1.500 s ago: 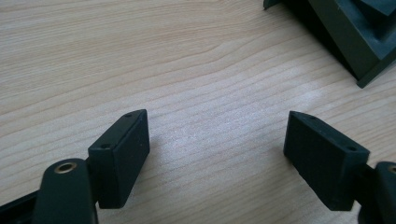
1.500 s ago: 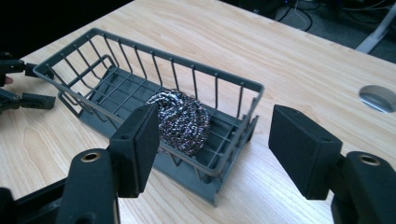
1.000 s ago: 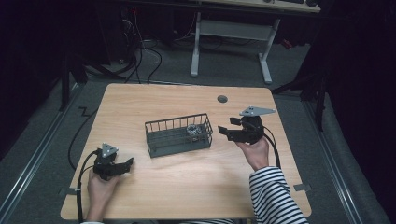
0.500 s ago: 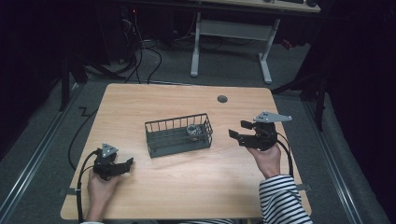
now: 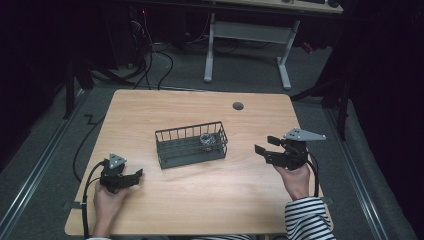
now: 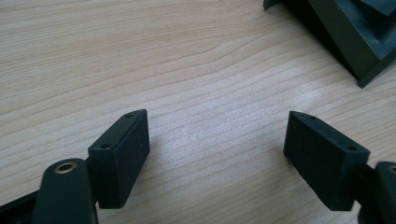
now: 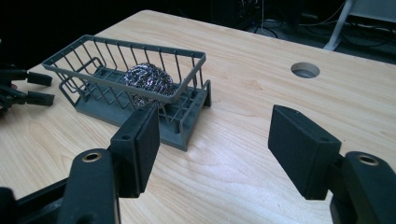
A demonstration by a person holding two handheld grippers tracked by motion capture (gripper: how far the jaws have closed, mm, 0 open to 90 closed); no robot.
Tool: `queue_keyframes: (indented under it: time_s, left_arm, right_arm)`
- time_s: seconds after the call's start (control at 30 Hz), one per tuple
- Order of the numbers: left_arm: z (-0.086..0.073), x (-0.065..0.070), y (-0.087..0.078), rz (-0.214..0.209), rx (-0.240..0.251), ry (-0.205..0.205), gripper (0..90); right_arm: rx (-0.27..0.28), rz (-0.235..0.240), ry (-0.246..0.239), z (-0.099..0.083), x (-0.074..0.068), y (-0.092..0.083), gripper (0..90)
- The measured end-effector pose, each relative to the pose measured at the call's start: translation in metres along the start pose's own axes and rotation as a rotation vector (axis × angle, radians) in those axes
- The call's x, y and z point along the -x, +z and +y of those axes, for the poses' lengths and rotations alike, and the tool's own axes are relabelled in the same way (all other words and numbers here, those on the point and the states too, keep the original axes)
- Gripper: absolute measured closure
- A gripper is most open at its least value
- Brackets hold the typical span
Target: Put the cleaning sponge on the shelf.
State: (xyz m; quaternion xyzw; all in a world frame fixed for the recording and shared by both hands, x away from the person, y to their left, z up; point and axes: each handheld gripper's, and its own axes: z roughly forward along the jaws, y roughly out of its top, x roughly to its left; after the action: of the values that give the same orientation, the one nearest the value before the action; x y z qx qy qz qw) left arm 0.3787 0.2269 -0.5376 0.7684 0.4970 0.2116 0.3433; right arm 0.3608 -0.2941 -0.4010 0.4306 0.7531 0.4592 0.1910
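I've drawn my right gripper (image 5: pixel 263 145), jaws apart and empty, back right from the basket (image 5: pixel 190 146) holding the scouring ball (image 5: pixel 207 139) mid-bench, bare bench (image 5: pixel 200 200) around; left gripper (image 5: pixel 136 176) rests open near-left.

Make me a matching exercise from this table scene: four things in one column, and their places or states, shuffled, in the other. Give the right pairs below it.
Things:
1. steel wool scourer
2. wire basket
3. round hole
4. right tongs

Places or states:
A. in the tabletop, near the far edge
B. held above the table, to the right of the basket, jaws apart and empty
C. lying inside the basket at its right end
D. standing on the middle of the table

Pairs: 1-C, 2-D, 3-A, 4-B
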Motion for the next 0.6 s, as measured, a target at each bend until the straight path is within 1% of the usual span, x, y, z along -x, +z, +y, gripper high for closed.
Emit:
queue_keyframes:
  time_s: [0.23, 0.53, 0.6]
  left_arm:
    - [0.000, 0.000, 0.000, 0.000, 0.000, 0.000, 22.8]
    - [0.000, 0.000, 0.000, 0.000, -0.001, 0.001, 22.7]
    - [0.000, 0.000, 0.000, 0.000, -0.001, 0.001, 22.8]
  right_arm:
    - [0.011, -0.007, 0.028, -0.014, 0.005, -0.005, 34.5]
    - [0.022, -0.005, 0.064, -0.030, 0.007, -0.005, 34.6]
    - [0.023, -0.006, 0.063, -0.033, 0.008, -0.005, 34.6]
